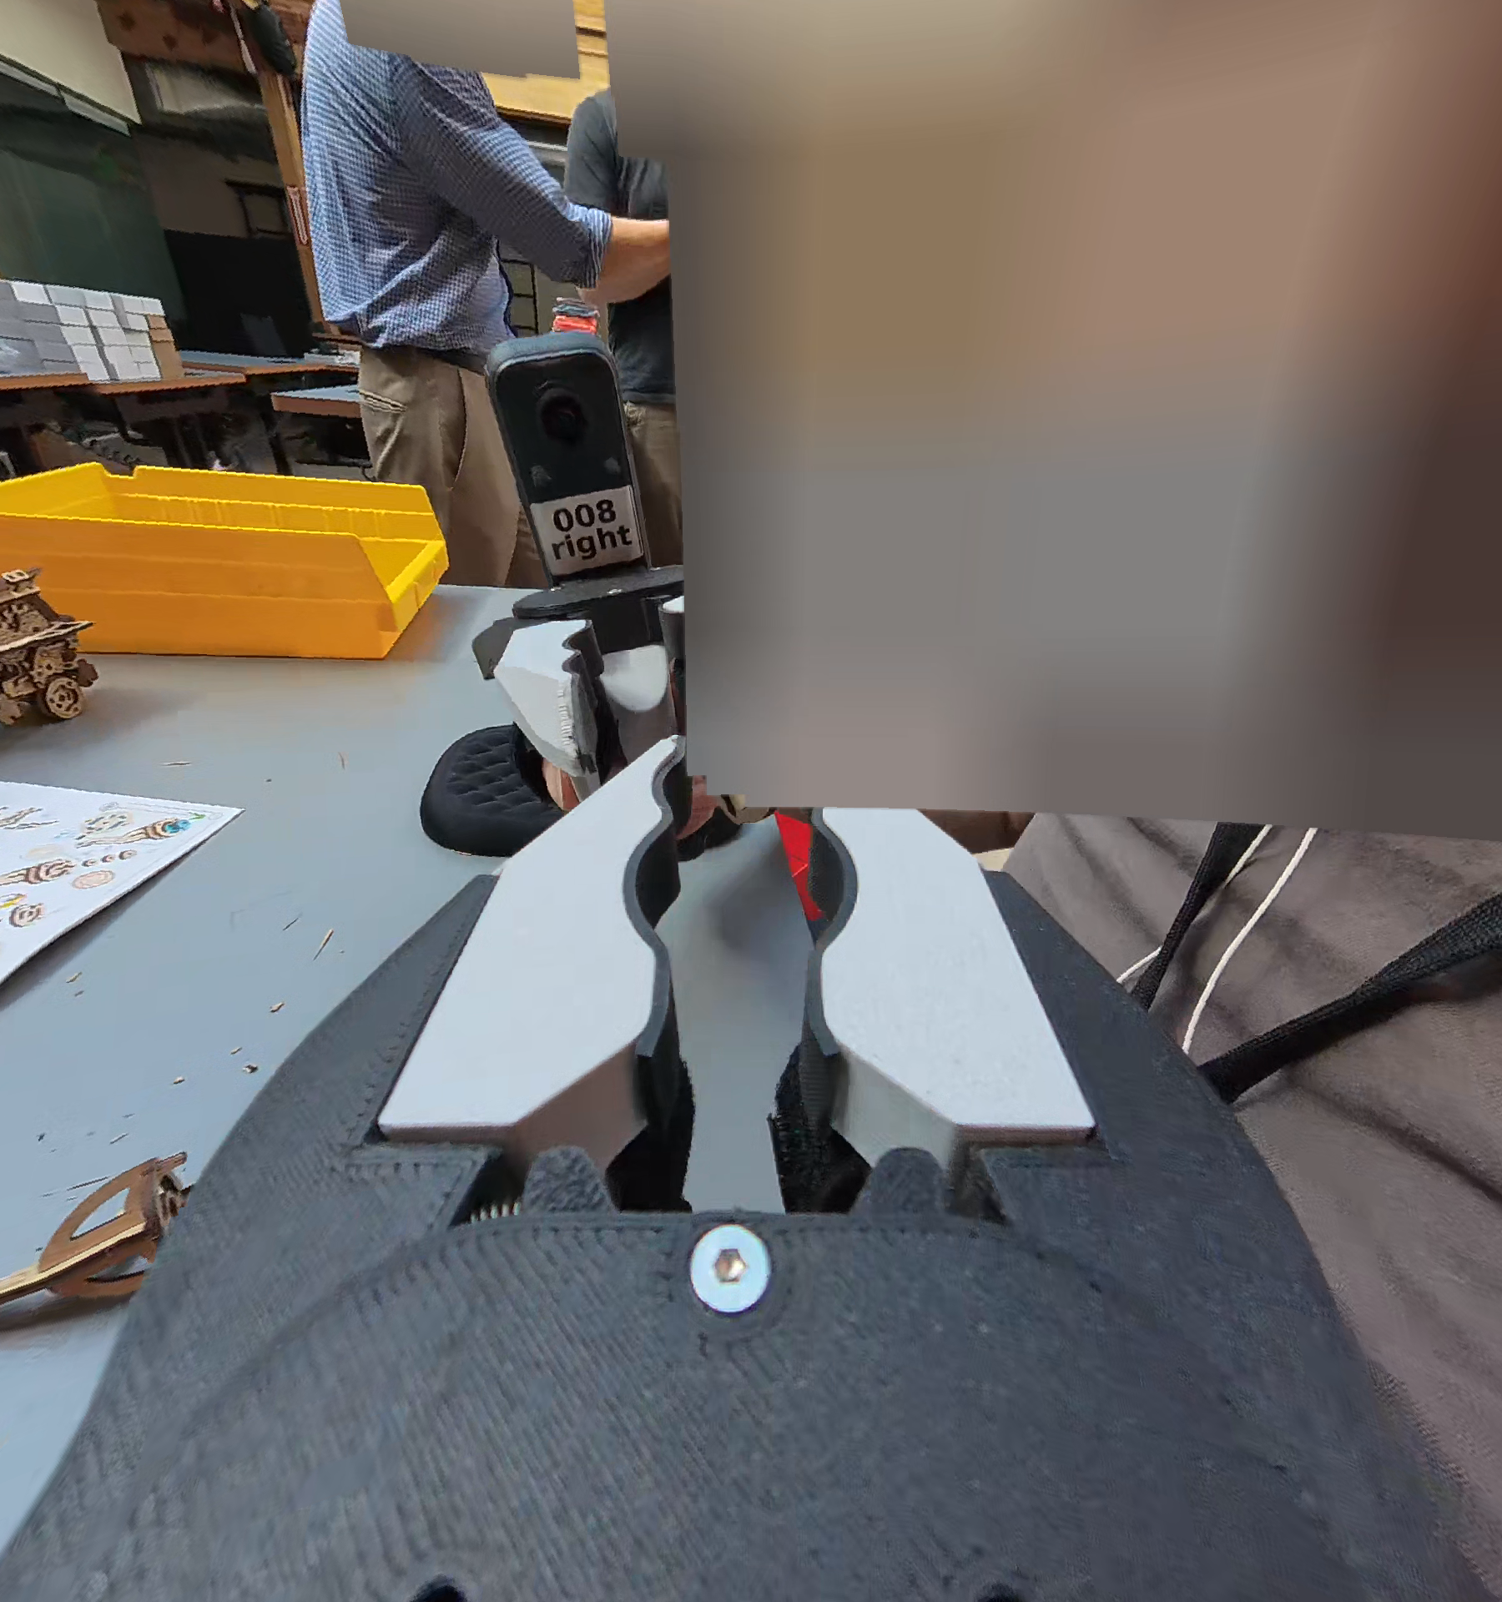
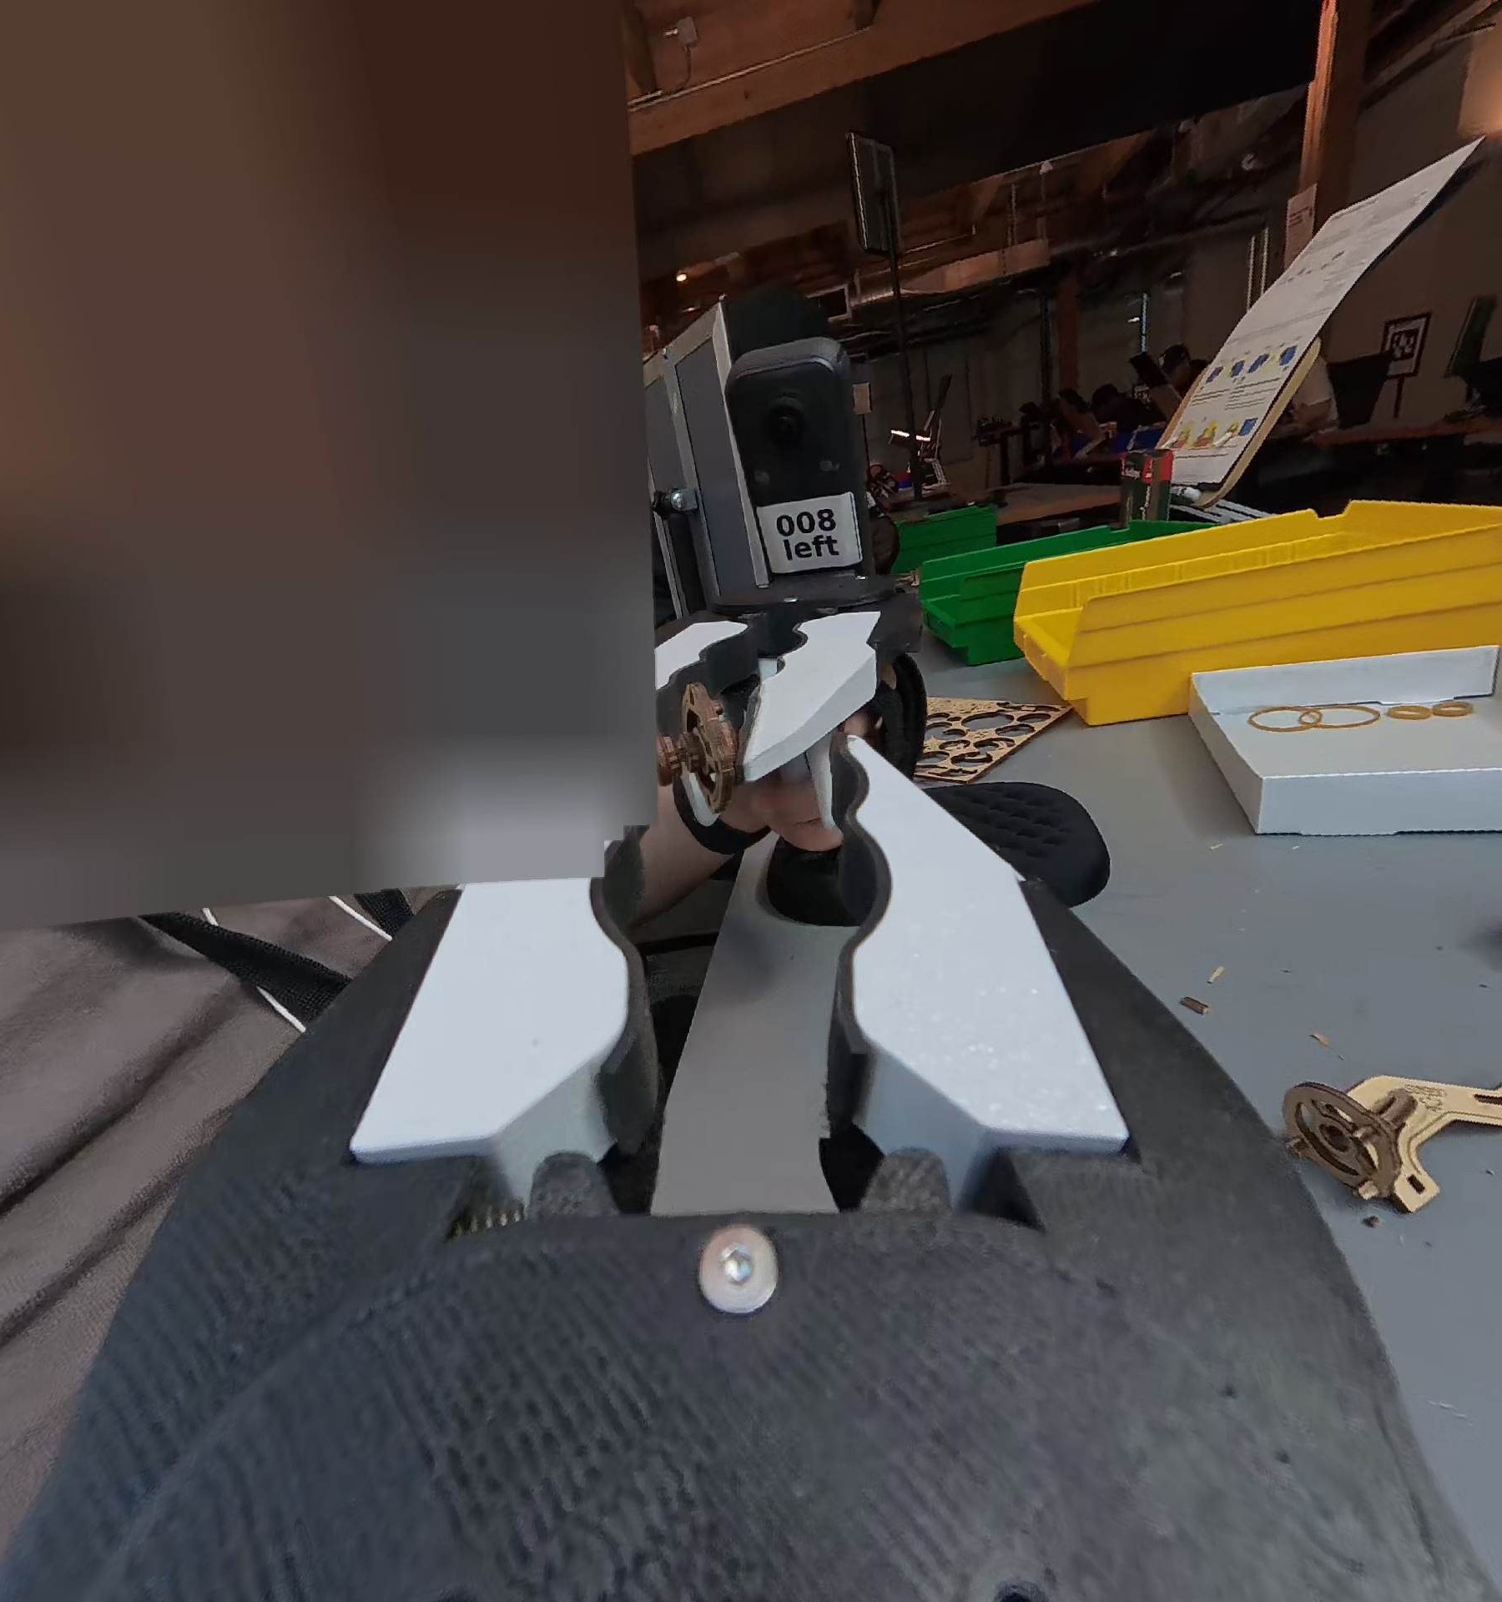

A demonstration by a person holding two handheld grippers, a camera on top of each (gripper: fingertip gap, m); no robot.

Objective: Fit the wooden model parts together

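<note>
My left gripper (image 1: pixel 743 823) has its fingertips hidden behind a blurred patch in its own view. In the right wrist view the left gripper (image 2: pixel 730 763) faces the camera, shut on a small brown wooden gear wheel (image 2: pixel 700 754) held above the grey table (image 2: pixel 1250 954). My right gripper (image 2: pixel 743 806) is open with nothing between its fingers, pointing at the left one from close by. It also shows in the left wrist view (image 1: pixel 587 754). A flat wooden arm with a gear (image 2: pixel 1372 1136) lies on the table to the right. Another wooden part (image 1: pixel 97 1231) lies at lower left.
A built wooden model vehicle (image 1: pixel 11 650), a printed instruction sheet (image 1: pixel 54 875) and a yellow bin (image 1: pixel 193 555) sit on the left. A white tray (image 2: pixel 1372 780) with rubber bands, a yellow bin (image 2: pixel 1250 598), a green bin (image 2: pixel 964 589), a punched wooden sheet (image 2: pixel 982 728) and a black pad (image 2: pixel 1025 832) sit on the right. People stand behind the table. Less than 4 cm separates the two grippers' tips.
</note>
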